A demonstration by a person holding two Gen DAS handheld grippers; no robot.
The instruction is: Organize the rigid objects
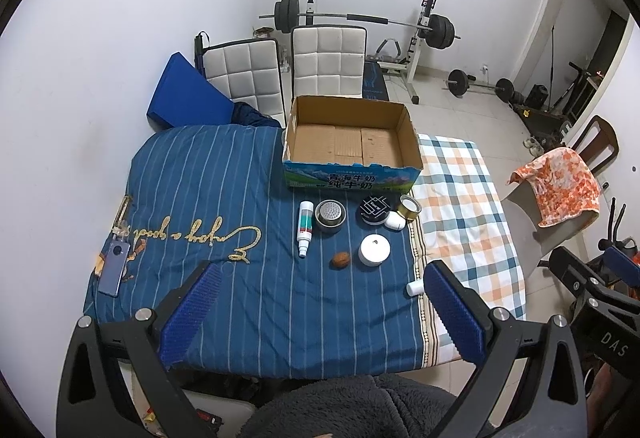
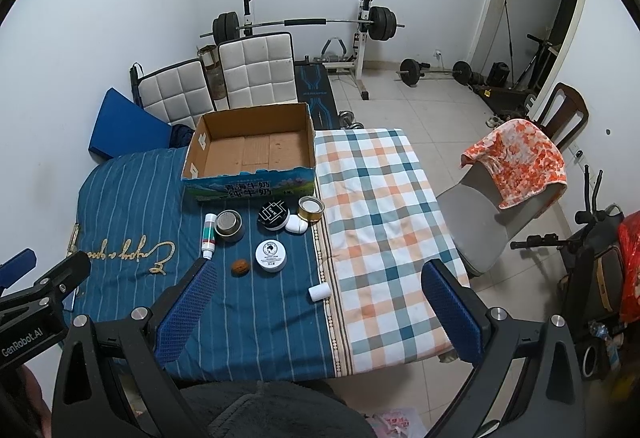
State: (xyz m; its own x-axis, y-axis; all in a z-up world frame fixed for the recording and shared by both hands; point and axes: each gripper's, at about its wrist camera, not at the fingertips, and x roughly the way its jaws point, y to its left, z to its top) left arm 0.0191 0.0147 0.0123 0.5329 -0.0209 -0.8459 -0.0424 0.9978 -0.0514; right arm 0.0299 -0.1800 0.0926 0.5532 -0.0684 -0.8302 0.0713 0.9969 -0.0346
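Note:
An empty cardboard box (image 1: pixel 348 142) (image 2: pixel 252 154) stands at the far side of the blue striped cloth. In front of it lie a white spray bottle (image 1: pixel 305 228) (image 2: pixel 209 235), a steel cup (image 1: pixel 330 216) (image 2: pixel 229 225), a black round tin (image 1: pixel 374 210) (image 2: pixel 274 216), a gold tin (image 1: pixel 409 207) (image 2: pixel 311 209), a white case (image 1: pixel 395 221) (image 2: pixel 296 225), a white round jar (image 1: pixel 374 249) (image 2: pixel 271 255), a walnut (image 1: pixel 341 260) (image 2: pixel 241 265) and a small white cylinder (image 1: pixel 415 287) (image 2: pixel 319 292). My left gripper (image 1: pixel 320 278) and right gripper (image 2: pixel 320 276) hover open above the near edge, holding nothing.
A phone (image 1: pixel 114 268) lies at the cloth's left edge. A checked cloth (image 2: pixel 380 218) covers the table's right half. Two white chairs (image 1: pixel 288 66) stand behind the box, a chair with an orange towel (image 2: pixel 520 166) to the right. Barbell rack (image 1: pixel 360 22) by the far wall.

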